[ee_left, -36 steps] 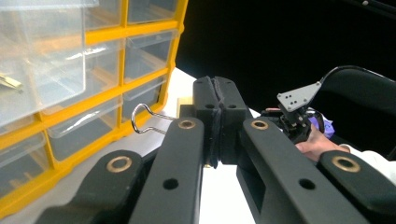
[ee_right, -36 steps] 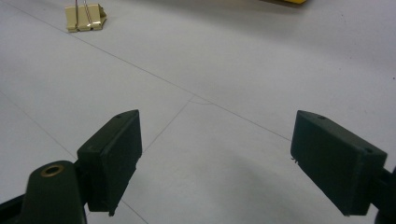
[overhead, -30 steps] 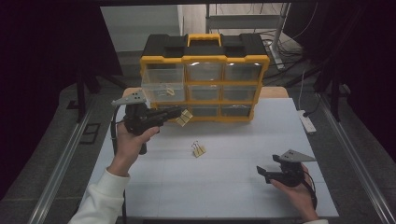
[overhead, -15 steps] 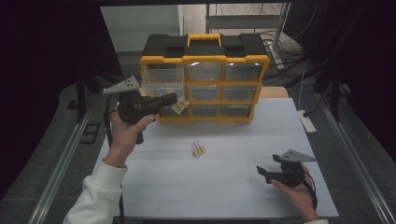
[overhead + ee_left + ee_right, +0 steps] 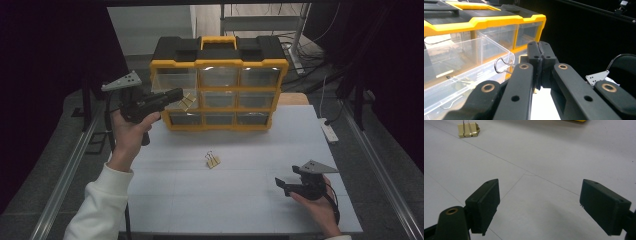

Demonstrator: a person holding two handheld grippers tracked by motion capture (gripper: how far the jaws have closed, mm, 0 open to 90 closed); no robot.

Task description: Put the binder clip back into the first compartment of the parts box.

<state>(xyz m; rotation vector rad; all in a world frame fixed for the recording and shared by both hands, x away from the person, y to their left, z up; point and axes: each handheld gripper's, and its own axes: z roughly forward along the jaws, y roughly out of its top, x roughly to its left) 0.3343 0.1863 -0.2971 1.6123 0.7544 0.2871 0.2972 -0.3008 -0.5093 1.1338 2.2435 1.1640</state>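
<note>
My left gripper is raised in front of the yellow and black drawer organiser, shut on a gold binder clip. In the left gripper view the jaws are pressed together and the clip's wire handle sticks out beside them, just over the rim of a pulled-out clear drawer. A second gold binder clip lies on the white table. My right gripper rests low at the front right, open with nothing between its fingers.
The organiser stands at the back of the white table with rows of clear drawers; wire clips lie inside the pulled-out drawer. A white power strip lies at the table's right edge. Metal rails run along both sides.
My left gripper has lifted the gold clip up and slightly left, from table height to the organiser's upper left drawers. The right gripper and the clip on the table have stayed put.
</note>
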